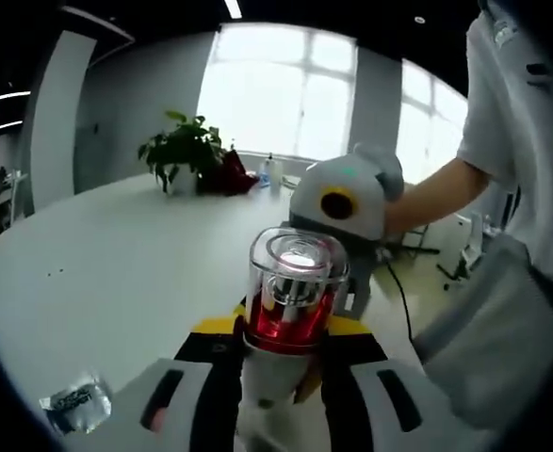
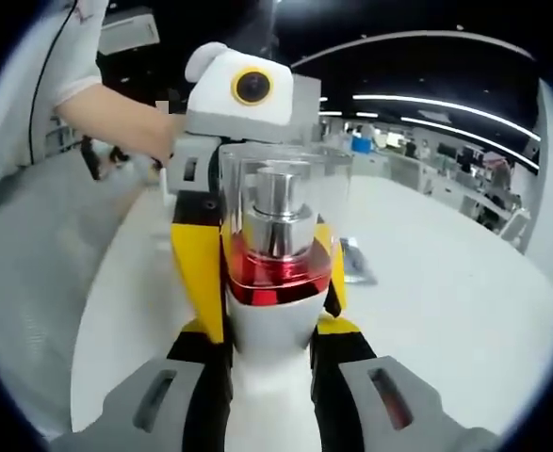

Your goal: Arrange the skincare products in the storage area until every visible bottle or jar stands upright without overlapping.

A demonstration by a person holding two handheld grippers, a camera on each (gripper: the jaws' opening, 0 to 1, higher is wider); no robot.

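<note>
Left gripper view is showing both grippers (image 1: 276, 377) (image 2: 271, 372) clenching one bottle (image 1: 290, 292) (image 2: 276, 250) above the table (image 1: 116, 273), probably sharing it to keep it upright.

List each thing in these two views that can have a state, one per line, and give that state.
Bottle: capped with a clear cover, held off the table between both sets of fingers.
Left gripper: shut on the bottle.
Right gripper: shut on the bottle.
Clear packet: lying flat on the white table.
Potted plant: standing upright.
</note>
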